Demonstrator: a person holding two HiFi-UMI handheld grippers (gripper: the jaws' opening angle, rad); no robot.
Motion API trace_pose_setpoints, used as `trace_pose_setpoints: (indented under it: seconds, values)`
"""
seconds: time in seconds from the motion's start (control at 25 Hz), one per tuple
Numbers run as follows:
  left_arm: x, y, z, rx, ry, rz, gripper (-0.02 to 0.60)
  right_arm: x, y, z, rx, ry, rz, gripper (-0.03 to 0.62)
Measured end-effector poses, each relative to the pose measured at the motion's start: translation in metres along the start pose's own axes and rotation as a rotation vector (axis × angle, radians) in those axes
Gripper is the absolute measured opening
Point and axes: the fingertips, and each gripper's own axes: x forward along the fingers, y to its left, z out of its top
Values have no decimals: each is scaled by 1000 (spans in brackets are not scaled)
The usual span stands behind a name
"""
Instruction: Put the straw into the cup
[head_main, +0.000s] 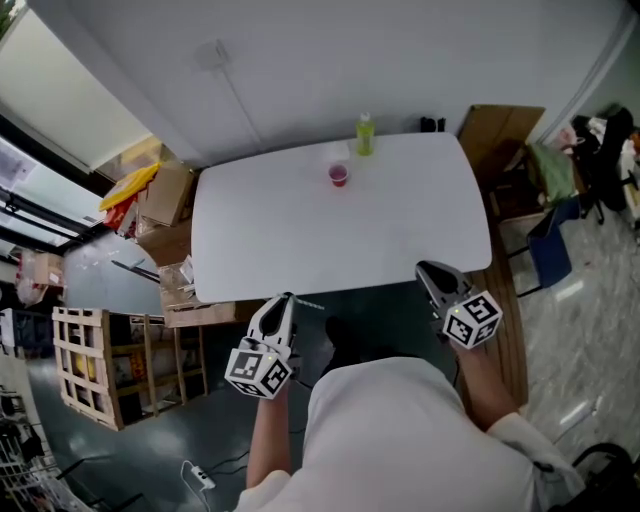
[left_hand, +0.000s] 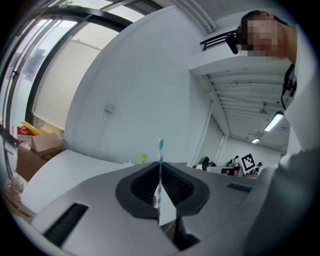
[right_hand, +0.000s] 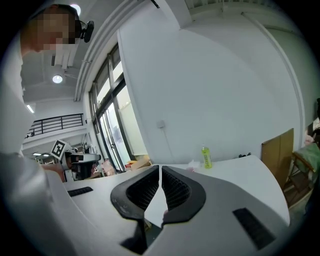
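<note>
Left tongs (head_main: 286, 300) pinch straw (left_hand: 160, 159); cup (head_main: 338, 175) beside bottle (head_main: 365, 134).

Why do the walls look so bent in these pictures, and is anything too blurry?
Head view: a wide lens bows the table edges, light is even, the cup stays sharp. Left gripper view: same bulging, dark corners; the straw is crisp. Right gripper view: the wall curves, corners go black, the bottle is small but clear.

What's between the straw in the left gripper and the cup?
Nothing visible. Only bare table lies between the straw in the left gripper and the cup; the bottle stands beyond the cup, off the path.
</note>
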Motion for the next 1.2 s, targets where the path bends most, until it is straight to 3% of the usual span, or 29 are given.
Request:
trace_pose_setpoints:
  seconds: [0.6,0.88,1.2]
  values:
    - [43,79,38,16,43,-141,17,64,16,16,-28,2,-131,41]
    - [67,87,42,17,52,-198,17,65,10,12,-24,21,-190,41]
    - [94,87,43,0,70,-196,17,74,-12,16,-8,33,-193,41]
